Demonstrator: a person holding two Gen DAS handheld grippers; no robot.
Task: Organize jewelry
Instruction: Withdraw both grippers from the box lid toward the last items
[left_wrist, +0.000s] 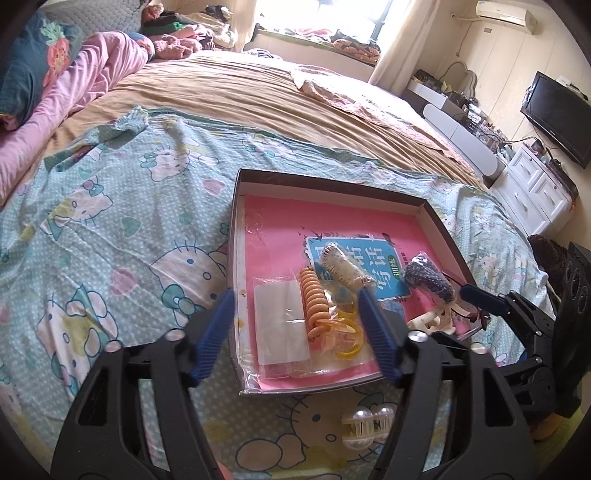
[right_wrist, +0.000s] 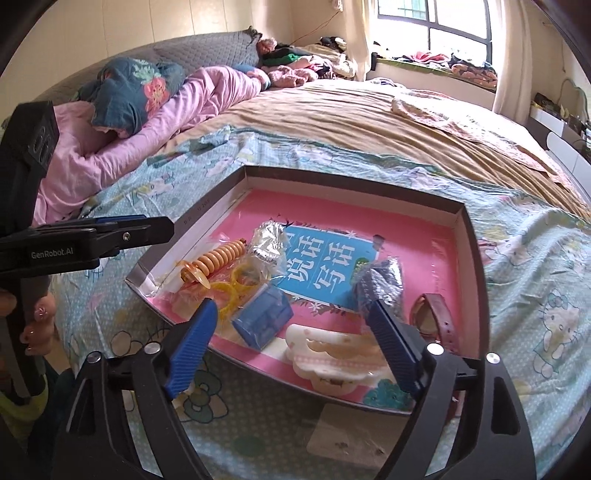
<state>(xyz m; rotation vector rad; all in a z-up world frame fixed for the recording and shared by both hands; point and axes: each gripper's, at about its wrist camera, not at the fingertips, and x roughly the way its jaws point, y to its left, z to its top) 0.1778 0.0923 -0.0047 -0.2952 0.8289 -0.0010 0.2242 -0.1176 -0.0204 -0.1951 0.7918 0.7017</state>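
Tongs left (left_wrist: 295, 295) and right (right_wrist: 291, 325) both gape apart, holding nothing, above the jewelry tray (right_wrist: 472, 258) on the bed (left_wrist: 110, 221).

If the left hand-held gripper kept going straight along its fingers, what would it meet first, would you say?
Probably the orange coiled hair tie in the box, lying between the left hand-held gripper fingers' line; depth is uncertain.

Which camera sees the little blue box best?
The right wrist view: the blue box lies in plain sight between its tongs, inside the tray. In the left wrist view I cannot find it; a tong finger probably hides it.
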